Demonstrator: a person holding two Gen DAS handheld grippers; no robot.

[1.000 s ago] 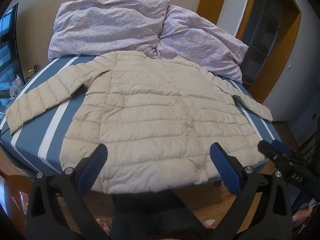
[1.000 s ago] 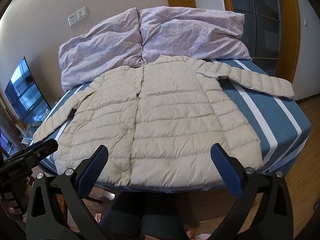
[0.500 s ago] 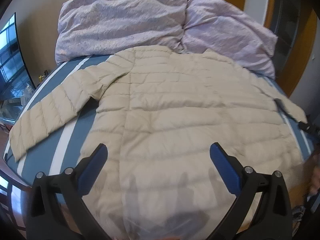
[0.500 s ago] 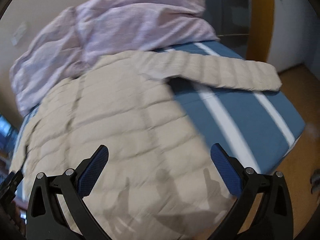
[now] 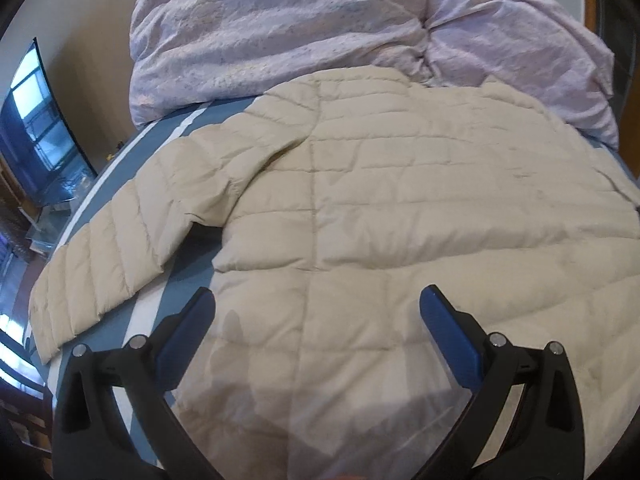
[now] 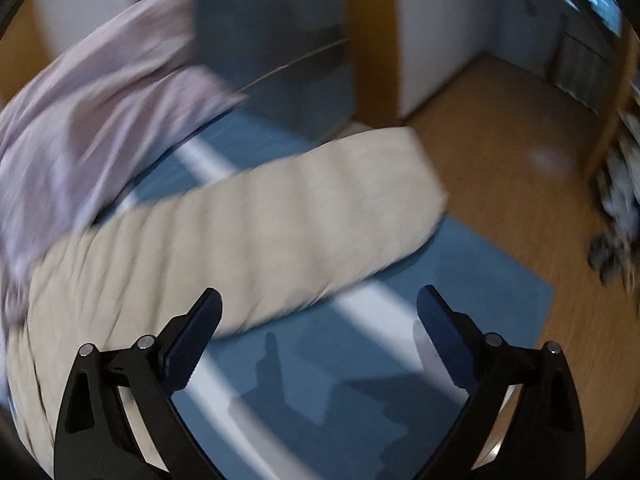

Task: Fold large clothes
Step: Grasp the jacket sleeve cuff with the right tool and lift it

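A beige quilted puffer jacket (image 5: pixel 380 208) lies spread flat on a blue bed with white stripes (image 5: pixel 160 140). Its left sleeve (image 5: pixel 108 256) stretches toward the bed's left edge. My left gripper (image 5: pixel 316 312) hangs open over the jacket's lower body, nothing between its blue pads. In the blurred right wrist view the jacket's right sleeve (image 6: pixel 280 208) lies across the blue sheet (image 6: pixel 460 280), its cuff near the bed's corner. My right gripper (image 6: pixel 318 312) hovers just below that sleeve over bare sheet; its jaws are wide and closing slightly, with nothing between them.
A rumpled lilac duvet (image 5: pixel 320 24) is piled at the head of the bed. A dark screen (image 5: pixel 36 120) stands to the left of the bed. Wooden floor (image 6: pixel 500 128) and a dark wardrobe front (image 6: pixel 280 52) lie beyond the bed's right corner.
Both grippers have moved in over the bed and tipped downward. The left now looks at the jacket's left half; the right has swung right and rolled toward the right sleeve.
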